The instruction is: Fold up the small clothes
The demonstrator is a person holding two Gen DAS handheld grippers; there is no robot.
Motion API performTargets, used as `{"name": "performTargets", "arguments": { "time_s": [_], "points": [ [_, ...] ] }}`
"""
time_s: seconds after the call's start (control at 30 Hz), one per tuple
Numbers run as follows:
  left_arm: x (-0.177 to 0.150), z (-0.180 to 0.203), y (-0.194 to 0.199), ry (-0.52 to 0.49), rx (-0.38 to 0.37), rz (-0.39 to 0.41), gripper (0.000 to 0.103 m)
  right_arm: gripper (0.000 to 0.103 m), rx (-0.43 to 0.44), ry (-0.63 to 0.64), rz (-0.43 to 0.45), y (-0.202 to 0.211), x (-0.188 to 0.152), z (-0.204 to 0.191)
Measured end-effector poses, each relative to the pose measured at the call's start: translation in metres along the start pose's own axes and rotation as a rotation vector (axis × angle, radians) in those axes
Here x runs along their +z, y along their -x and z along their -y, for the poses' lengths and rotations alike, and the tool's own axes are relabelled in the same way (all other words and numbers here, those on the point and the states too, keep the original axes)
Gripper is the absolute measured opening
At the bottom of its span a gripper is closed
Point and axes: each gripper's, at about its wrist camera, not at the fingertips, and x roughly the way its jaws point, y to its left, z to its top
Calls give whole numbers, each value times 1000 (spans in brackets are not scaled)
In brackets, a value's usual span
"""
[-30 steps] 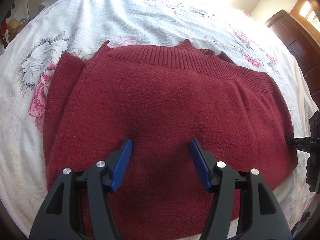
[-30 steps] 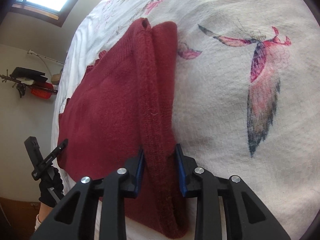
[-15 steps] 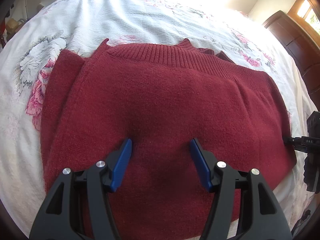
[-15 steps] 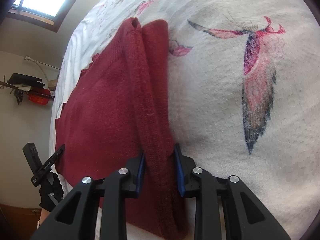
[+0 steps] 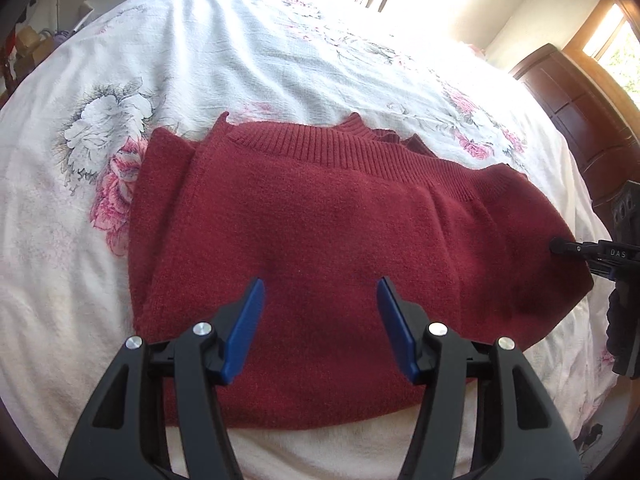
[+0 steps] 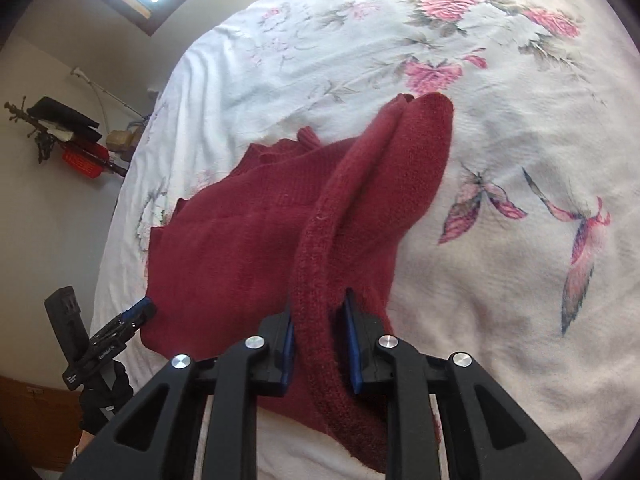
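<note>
The right gripper is clenched on a thick rolled edge of the dark red knitted sweater, lifting it. The left gripper hovers spread wide above the sweater's near part. Beyond the sweater stretches the white floral bedspread.

The red sweater is fuzzy matt knit (ribbed along its edge), lying on the crinkled, floral cotton-like bedspread.

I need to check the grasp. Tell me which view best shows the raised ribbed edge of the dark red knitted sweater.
Right wrist view: the raised ribbed edge runs between the right gripper fingers. Left wrist view shows only the sweater's flat body.
</note>
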Motion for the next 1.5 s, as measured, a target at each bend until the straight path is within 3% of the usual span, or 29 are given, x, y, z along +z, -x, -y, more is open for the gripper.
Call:
{"name": "performTargets", "arguments": {
  "time_s": [0.13,0.23,0.43,0.67,0.8,0.97,1.17,1.33,1.5],
  "points": [
    [2,-9,9,29,-28,17,57,21,20,110,-19,-17,4,-56],
    [3,-15,10,55,-47,16,57,21,-16,187,-57,-41,-1,-90],
    [0,-15,7,56,-56,6,57,21,-85,236,-132,-85,-22,-108],
    [2,-6,2,53,-80,-3,57,24,-39,193,-151,-105,-31,-96],
    [7,2,-2,77,-129,-17,57,47,118,105,-174,-95,-28,-85],
    [16,25,-17,93,-206,-47,58,47,296,12,-102,-44,-26,-64],
    [29,52,-56,116,-255,-117,58,47,171,-19,-21,-9,-31,-10],
    [39,71,-84,111,-253,-142,58,47,172,-115,-46,-22,-53,45],
    [48,87,-106,99,-235,-155,58,47,186,-153,-76,-45,-70,69]
  ]
}}
